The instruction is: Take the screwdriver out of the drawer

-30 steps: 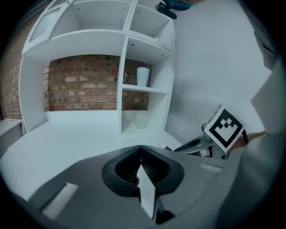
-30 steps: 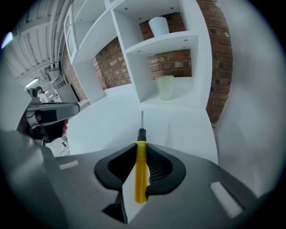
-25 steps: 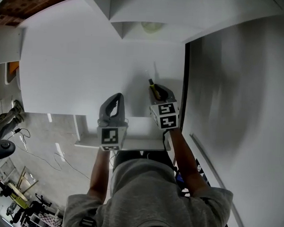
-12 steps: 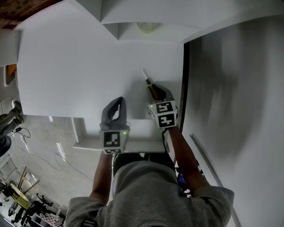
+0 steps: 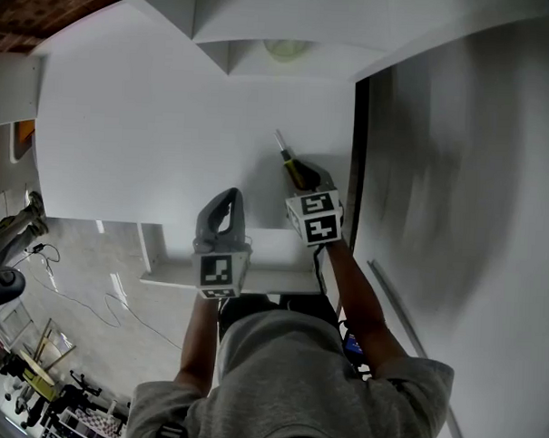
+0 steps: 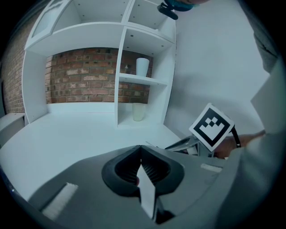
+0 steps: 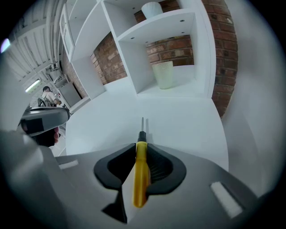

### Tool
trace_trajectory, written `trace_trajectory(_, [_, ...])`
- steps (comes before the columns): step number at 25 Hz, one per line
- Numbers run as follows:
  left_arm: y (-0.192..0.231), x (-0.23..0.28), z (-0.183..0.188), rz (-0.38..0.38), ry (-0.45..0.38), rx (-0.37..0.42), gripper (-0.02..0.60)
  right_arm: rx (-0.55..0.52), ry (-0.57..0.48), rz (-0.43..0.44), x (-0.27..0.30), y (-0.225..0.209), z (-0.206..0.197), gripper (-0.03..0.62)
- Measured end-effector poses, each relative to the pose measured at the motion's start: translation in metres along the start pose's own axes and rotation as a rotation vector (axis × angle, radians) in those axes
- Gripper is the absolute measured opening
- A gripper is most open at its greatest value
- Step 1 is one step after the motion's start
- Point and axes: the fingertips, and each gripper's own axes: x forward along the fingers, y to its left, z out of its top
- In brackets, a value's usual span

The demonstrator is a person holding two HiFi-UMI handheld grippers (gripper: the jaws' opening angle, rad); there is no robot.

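My right gripper (image 7: pixel 141 150) is shut on the screwdriver (image 7: pixel 140 172). Its yellow handle lies between the pads, and the black collar and thin metal shaft stick out ahead over the white desk top (image 7: pixel 178 120). In the head view the screwdriver (image 5: pixel 292 164) points away from me, just beyond the right gripper's marker cube (image 5: pixel 315 217). My left gripper (image 5: pixel 223 198) hovers to its left over the desk's near edge. Its jaws (image 6: pixel 140 154) are shut with nothing between them. The white drawer (image 5: pixel 263 278) stands pulled out below both hands.
A white shelf unit at the desk's back holds a pale cup (image 7: pixel 163 74) at desk level and a white cup (image 6: pixel 142 67) one shelf up, against a brick wall (image 6: pixel 80 82). A white wall (image 5: pixel 458 176) runs along the desk's right side. Cables lie on the floor (image 5: pixel 80 305) at the left.
In the head view the screwdriver's tip now reaches a little farther out over the desk top. Both grippers have hardly moved and the grip is unchanged.
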Motion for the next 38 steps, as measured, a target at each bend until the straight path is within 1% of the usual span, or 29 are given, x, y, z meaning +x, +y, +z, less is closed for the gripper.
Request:
trace_trajectory(3, [0.001, -0.003, 0.0, -0.008, -0.005, 0.012, 0.012, -0.004, -0.01, -0.019, -0.004, 0.0, 0.005, 0.087])
trace_trajectory(4, [0.0, -0.004, 0.0, -0.011, -0.005, 0.016, 0.012, -0.008, -0.02, -0.021, -0.005, 0.0, 0.006, 0.102])
trace_trajectory(6, [0.0, -0.007, 0.002, -0.015, -0.008, 0.024, 0.012, -0.014, -0.035, -0.012, -0.009, 0.001, 0.008, 0.161])
trace_trajectory(9, [-0.001, -0.01, 0.009, -0.021, -0.029, 0.043, 0.012, -0.019, -0.061, -0.008, -0.015, -0.001, 0.011, 0.225])
trace_trajectory(12, [-0.002, -0.014, 0.013, -0.024, -0.035, 0.047, 0.012, -0.032, -0.087, -0.022, -0.021, -0.004, 0.011, 0.253])
trace_trajectory(17, [-0.005, -0.025, 0.023, -0.039, -0.051, 0.065, 0.012, -0.03, -0.115, -0.03, -0.039, 0.007, 0.021, 0.255])
trace_trajectory(21, [-0.011, -0.04, 0.034, -0.06, -0.071, 0.075, 0.012, -0.05, -0.143, -0.054, -0.057, 0.017, 0.027, 0.249])
trace_trajectory(25, [-0.021, -0.062, 0.047, -0.083, -0.108, 0.102, 0.012, -0.067, -0.18, -0.085, -0.086, 0.027, 0.03, 0.222])
trace_trajectory(30, [-0.032, -0.09, 0.066, -0.109, -0.164, 0.128, 0.012, -0.079, -0.251, -0.135, -0.131, 0.043, 0.037, 0.195])
trace_trajectory(38, [-0.044, -0.143, 0.082, -0.145, -0.244, 0.168, 0.012, -0.081, -0.365, -0.218, -0.196, 0.077, 0.039, 0.155])
